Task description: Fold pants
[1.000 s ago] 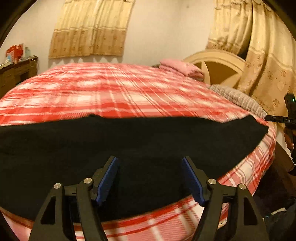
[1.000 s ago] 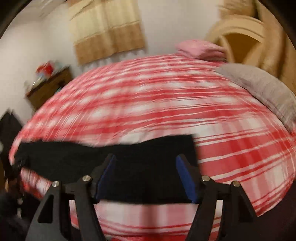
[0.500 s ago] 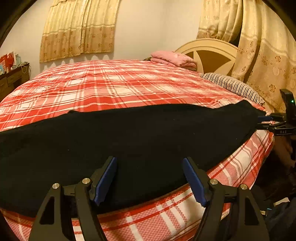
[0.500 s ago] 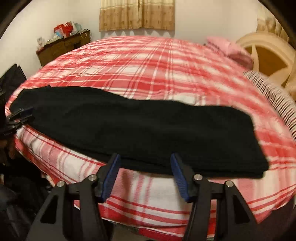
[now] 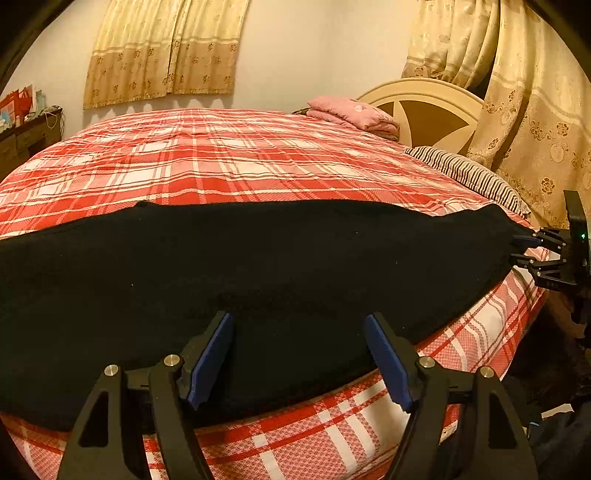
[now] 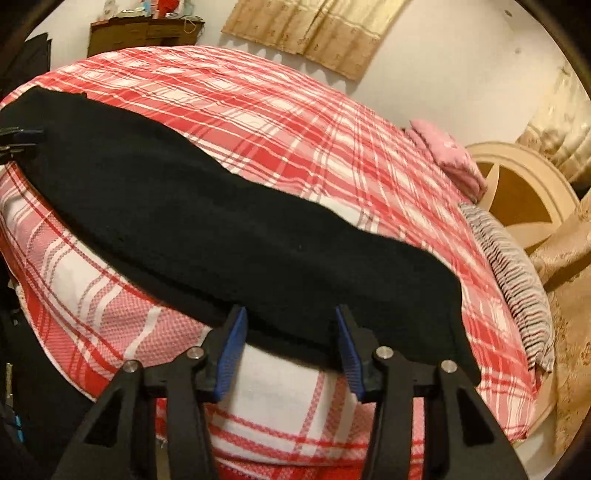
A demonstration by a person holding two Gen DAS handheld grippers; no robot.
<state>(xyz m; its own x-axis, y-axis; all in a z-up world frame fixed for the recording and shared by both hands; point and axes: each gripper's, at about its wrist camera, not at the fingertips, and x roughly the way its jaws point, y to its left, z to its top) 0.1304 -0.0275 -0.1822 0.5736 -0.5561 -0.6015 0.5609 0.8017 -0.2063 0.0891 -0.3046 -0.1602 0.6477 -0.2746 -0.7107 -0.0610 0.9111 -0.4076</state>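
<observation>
Black pants [image 5: 258,273] lie flat as one long strip along the near edge of the red plaid bed [image 5: 221,158]; they also show in the right wrist view [image 6: 207,229]. My left gripper [image 5: 299,325] is open, its blue pads just over the near edge of the pants at one end. My right gripper [image 6: 290,317] is open at the near edge of the other end. It also shows at the far right of the left wrist view [image 5: 522,249], fingers at the pants' end. The left gripper [image 6: 26,142] shows at the far left of the right wrist view.
A striped pillow [image 5: 469,173] and a folded pink cloth [image 5: 351,112] lie at the head of the bed by a cream headboard [image 5: 428,110]. Curtains [image 5: 535,122] hang beside it. A wooden dresser [image 6: 144,31] stands against the far wall.
The right gripper has swung in from a blurred, farther pose to the pants' near edge at its end. The left gripper has dropped a little closer to the pants. The pants lie still.
</observation>
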